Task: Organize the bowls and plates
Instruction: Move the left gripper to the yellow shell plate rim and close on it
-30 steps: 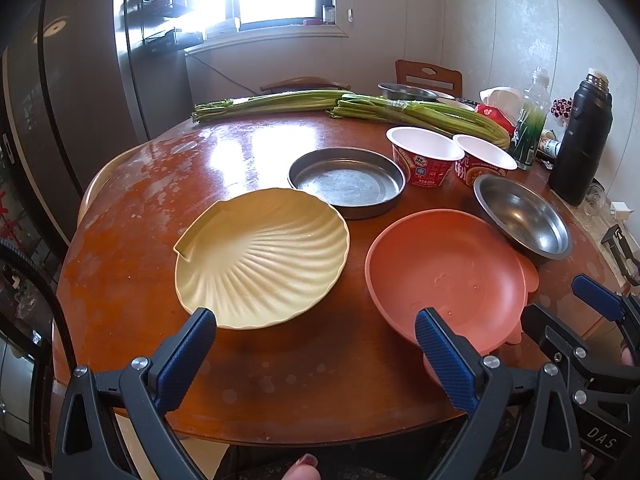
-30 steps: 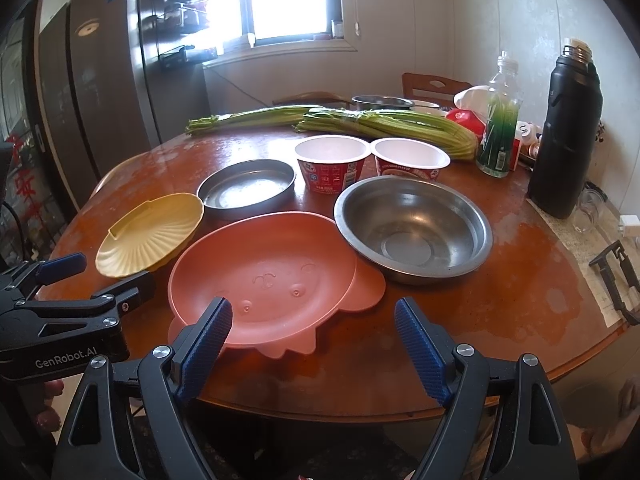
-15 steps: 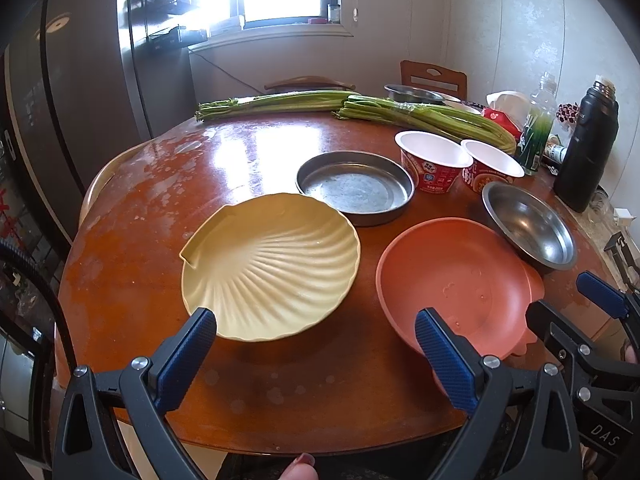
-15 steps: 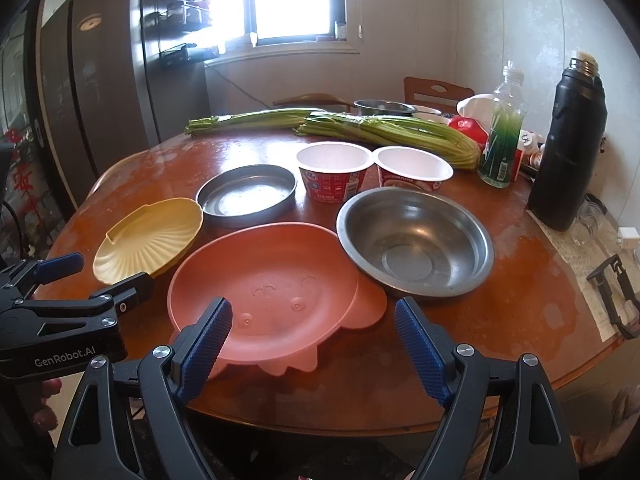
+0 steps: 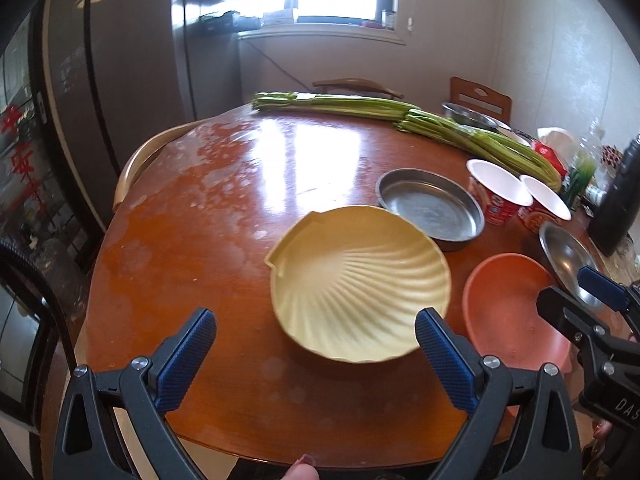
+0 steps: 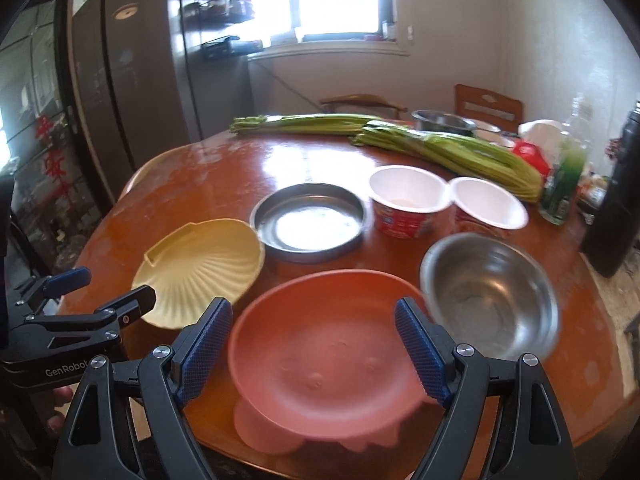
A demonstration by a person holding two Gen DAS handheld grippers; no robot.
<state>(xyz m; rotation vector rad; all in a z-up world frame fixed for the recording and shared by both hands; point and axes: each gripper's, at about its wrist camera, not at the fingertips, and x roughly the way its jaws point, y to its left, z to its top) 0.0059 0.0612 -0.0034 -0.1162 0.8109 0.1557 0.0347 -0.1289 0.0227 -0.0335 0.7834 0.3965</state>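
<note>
left gripper (image 5: pixel 316 340): wide open, holds nothing, yellow shell plate (image 5: pixel 360 284) just ahead at 12 o'clock | right gripper (image 6: pixel 312 344): wide open, empty, pink plate (image 6: pixel 332 344) between fingers | each plate nearest its own side

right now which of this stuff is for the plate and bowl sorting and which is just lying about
For the job: shell plate, pink plate, steel bowl, round tin, two paper bowls.

Lying about: celery, green bottle, black flask, far pot.
</note>
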